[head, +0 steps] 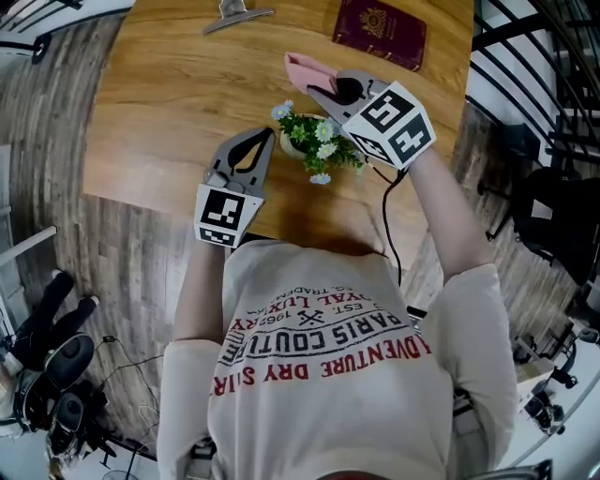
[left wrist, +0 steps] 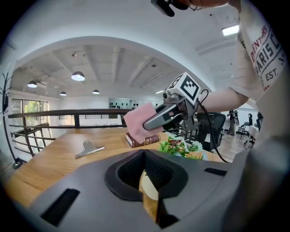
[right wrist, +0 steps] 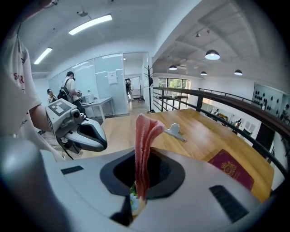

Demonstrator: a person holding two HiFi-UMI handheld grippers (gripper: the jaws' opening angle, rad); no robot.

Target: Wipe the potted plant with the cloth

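At the near edge of the wooden worktop (head: 169, 103), roughly at its middle in the head view, the potted plant (head: 314, 145) is seen upright, its green leaves and small white and pale blue flowers spreading over a pale pot. The pink cloth (head: 305, 67) is held above the worktop at about 12 o'clock from the plant, apart from its leaves, and is pinched between the jaws of the right claw (head: 317, 82), which reaches in from about 2 o'clock. In the right gripper view the cloth (right wrist: 145, 145) is seen standing up as a folded strip out of the closed jaws, with a few flowers glimpsed beneath them. The left claw (head: 261, 141) is found at 9 o'clock from the plant, just beside the pot, with its jaws brought fully together and nothing gripped between them; in the left gripper view only a pale sliver and wood are seen through the gap under the tips. From that view the plant (left wrist: 181, 147) is seen at about 2 o'clock, with the cloth (left wrist: 138, 118) above it. Farther out, a dark red book (head: 382, 30) lies flat at 1 o'clock from the plant, and a metal clip (head: 234, 14) at 11 o'clock, both well apart from it.
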